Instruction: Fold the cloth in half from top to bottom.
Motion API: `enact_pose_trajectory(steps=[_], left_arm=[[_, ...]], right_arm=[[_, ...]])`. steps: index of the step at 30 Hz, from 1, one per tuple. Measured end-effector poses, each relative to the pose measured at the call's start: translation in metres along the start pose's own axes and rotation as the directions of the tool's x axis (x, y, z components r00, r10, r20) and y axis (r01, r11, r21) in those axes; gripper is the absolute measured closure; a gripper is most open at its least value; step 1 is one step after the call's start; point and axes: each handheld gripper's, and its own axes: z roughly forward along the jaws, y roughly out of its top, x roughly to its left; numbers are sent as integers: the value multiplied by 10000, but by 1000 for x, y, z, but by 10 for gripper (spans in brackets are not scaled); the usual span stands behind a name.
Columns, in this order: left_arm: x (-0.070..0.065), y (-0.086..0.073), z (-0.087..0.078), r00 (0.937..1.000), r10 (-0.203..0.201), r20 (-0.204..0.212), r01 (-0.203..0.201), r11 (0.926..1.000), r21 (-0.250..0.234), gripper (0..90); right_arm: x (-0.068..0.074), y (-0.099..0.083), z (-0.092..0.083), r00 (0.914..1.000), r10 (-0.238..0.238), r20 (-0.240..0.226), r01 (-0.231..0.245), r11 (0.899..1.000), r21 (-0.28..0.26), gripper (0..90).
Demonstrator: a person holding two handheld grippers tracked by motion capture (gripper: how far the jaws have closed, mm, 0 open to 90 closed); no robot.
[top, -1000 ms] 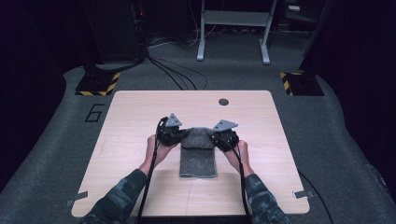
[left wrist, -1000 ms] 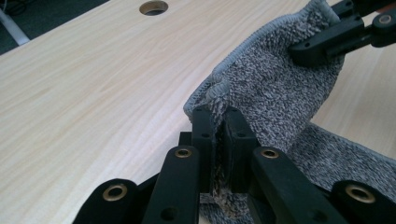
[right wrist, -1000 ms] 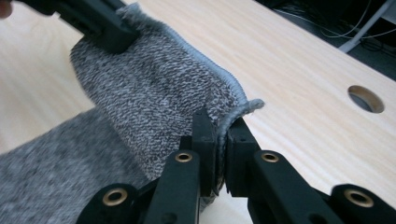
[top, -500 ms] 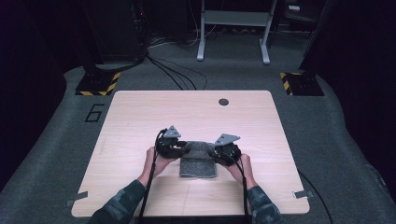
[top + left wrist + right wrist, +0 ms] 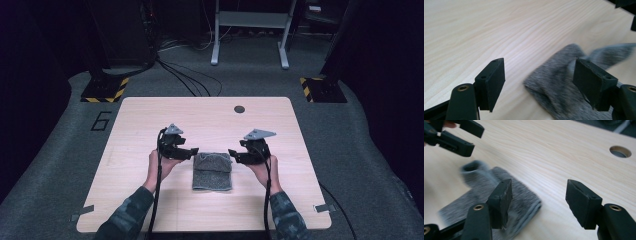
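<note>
High view: a folded grey towel [image 5: 212, 171] is seen on the table [image 5: 150, 120], flanked by the left gripper [image 5: 192, 151] and right gripper [image 5: 234, 154], both spread wide, empty. Folding is judged nearly done.

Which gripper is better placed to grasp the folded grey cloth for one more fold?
Left, slightly: the left gripper is open, with the folded grey fuzzy cloth partly between its jaws; the right gripper has mostly bare table between its own.

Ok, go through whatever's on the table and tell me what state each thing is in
Grey cloth: folded, flat on the table, released.
Left hand-held gripper: open, beside the cloth's left edge.
Right hand-held gripper: open, beside the cloth's right edge.
Table hole: uncovered.
</note>
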Motion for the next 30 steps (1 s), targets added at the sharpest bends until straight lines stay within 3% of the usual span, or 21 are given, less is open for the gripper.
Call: enact_pose_trajectory(steps=[3,6,11,15,17,22,25,27,30], left_arm=[[10,-2,22,9992,-383,107,373,9963,768,247],[5,-9,26,9984,-401,404,356,9936,1069,233],[-18,-27,14,9971,411,638,-495,9895,1358,218],[-30,-43,6,9945,804,673,-906,9821,1650,200],[-33,-48,3,9944,905,549,-987,9802,1717,192],[-36,-49,0,9966,737,357,-782,9855,1503,180],[-42,-53,7,9950,939,327,-983,9781,1836,175],[-44,-59,10,9930,1151,276,-1183,9712,2068,175],[-43,-66,12,9915,1303,64,-1285,9676,2172,166]], right_arm=[[-15,5,34,9994,356,-18,-352,9933,1097,373],[-12,-2,50,9983,536,-242,-483,9819,1834,365],[14,-18,40,9985,-72,-537,178,9798,1990,360],[24,-37,29,9986,-430,-315,489,9738,2221,355],[26,-45,25,9989,-459,-99,469,9692,2417,350],[29,-46,20,9997,-234,21,225,9798,1988,328],[39,-49,29,9987,-489,-109,501,9715,2318,317],[41,-56,31,9976,-683,88,640,9660,2504,314],[37,-62,29,9986,-507,153,451,9659,2550,306]])
